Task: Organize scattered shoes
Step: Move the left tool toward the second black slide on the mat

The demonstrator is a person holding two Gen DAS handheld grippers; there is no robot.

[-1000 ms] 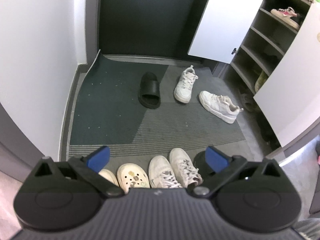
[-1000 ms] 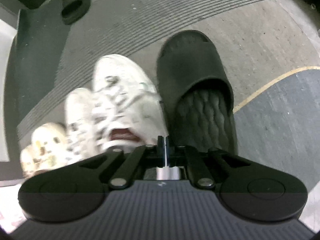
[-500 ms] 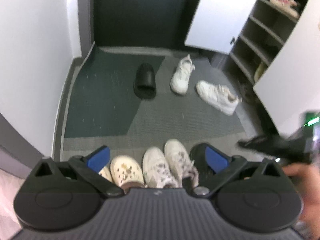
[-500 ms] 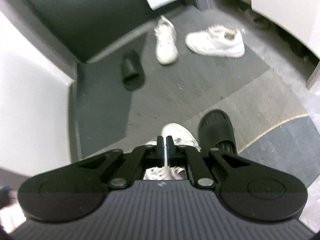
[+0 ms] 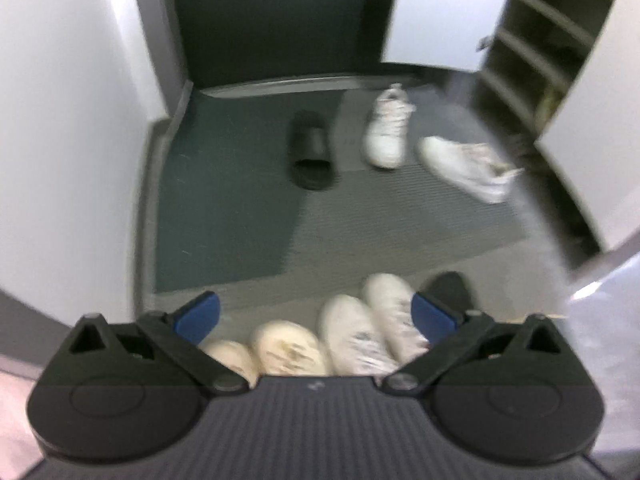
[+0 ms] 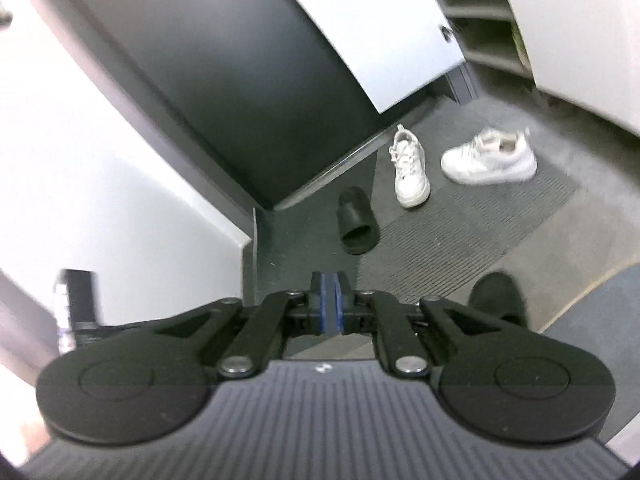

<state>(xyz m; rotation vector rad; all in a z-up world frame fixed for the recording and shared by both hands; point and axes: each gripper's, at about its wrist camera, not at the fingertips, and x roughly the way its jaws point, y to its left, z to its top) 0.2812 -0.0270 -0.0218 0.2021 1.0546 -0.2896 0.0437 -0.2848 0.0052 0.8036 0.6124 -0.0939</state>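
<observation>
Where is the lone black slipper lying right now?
In both views the black slipper lies far out on the floor mat, near the dark door, just left of the white sneaker.

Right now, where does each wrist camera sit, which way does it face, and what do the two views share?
Left wrist: on the left gripper, angled down over the near shoe row, open blue-padded jaws in view.
Right wrist: on the right gripper, facing the dark door and the shoe cabinet, jaws shut and empty.
Shared: the far black slide, two loose white sneakers and, the ribbed mat.
</observation>
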